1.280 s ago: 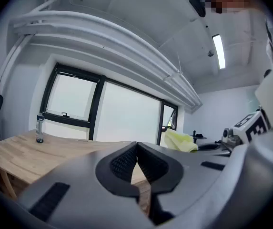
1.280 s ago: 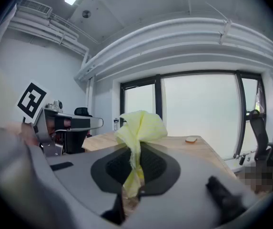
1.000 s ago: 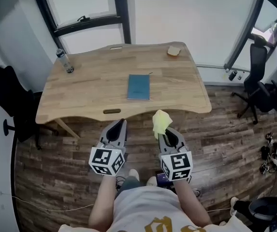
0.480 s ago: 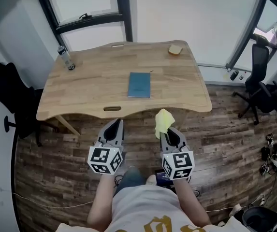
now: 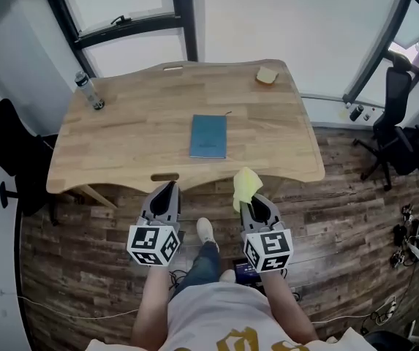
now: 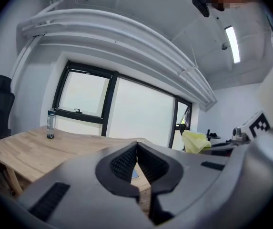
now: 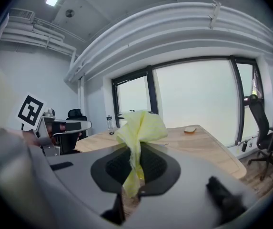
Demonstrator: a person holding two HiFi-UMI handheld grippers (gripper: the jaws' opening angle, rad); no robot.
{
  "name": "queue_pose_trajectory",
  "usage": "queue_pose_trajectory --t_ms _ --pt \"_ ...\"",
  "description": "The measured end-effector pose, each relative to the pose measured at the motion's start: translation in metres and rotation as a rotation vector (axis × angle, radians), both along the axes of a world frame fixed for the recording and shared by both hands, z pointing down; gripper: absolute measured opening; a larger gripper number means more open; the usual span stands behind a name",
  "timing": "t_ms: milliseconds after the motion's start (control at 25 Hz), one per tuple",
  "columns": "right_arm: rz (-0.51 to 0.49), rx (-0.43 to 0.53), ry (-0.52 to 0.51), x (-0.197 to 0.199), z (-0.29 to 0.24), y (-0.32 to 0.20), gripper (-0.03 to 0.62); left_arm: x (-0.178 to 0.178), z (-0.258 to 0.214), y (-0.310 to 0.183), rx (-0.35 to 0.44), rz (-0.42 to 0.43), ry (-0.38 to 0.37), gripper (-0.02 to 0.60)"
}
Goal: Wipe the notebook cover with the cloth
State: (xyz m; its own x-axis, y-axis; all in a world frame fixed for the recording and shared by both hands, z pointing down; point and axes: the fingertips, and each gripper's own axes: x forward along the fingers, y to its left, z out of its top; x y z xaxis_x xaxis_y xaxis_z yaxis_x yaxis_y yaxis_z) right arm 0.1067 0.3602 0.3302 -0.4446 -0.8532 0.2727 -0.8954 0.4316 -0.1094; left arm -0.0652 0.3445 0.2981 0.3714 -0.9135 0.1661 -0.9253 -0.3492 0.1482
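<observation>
As the person has stepped nearer to the desk [image 5: 114,148], both grippers now hang at its near edge instead of well back over the floor, and they look a little lower. The right gripper [image 5: 251,205] has its jaws closed on the yellow cloth [image 5: 245,186], which stands up above the pads in a loose bunch, the same as a moment before. The left gripper [image 5: 164,193] has its jaws pressed together with nothing between them.

The blue notebook [image 5: 208,136] lies closed and flat near the middle of the desk, in the same place as before, well apart from both grippers. For the task this means only the approach is under way. The cloth is ready, but no wiping has begun, and the right gripper must reach forward and down onto the cover. A small tan thing [image 5: 266,75] at the far right corner is perhaps a sponge.
</observation>
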Motion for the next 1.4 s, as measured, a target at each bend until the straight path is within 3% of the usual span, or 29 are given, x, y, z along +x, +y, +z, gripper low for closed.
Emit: queue_pose_trajectory --t_ms 440,680,1080,1400 --pt "-0.001 -0.06 0.016 -0.028 0.023 -0.193 0.04 -0.029 0.028 -0.185 -0.06 0.02 -0.043 0.012" --pt "0.026 -0.059 0.037 -0.042 0.017 -0.25 0.04 -0.055 0.021 -0.258 -0.048 0.034 0.009 0.012" --pt "0.073 -0.054 0.061 -0.035 0.013 -0.286 0.04 -0.056 0.03 -0.305 -0.051 0.026 0.02 0.012" --pt "0.049 -0.038 0.052 -0.041 0.013 -0.31 0.04 -0.061 0.028 -0.324 -0.047 0.018 0.0 0.012"
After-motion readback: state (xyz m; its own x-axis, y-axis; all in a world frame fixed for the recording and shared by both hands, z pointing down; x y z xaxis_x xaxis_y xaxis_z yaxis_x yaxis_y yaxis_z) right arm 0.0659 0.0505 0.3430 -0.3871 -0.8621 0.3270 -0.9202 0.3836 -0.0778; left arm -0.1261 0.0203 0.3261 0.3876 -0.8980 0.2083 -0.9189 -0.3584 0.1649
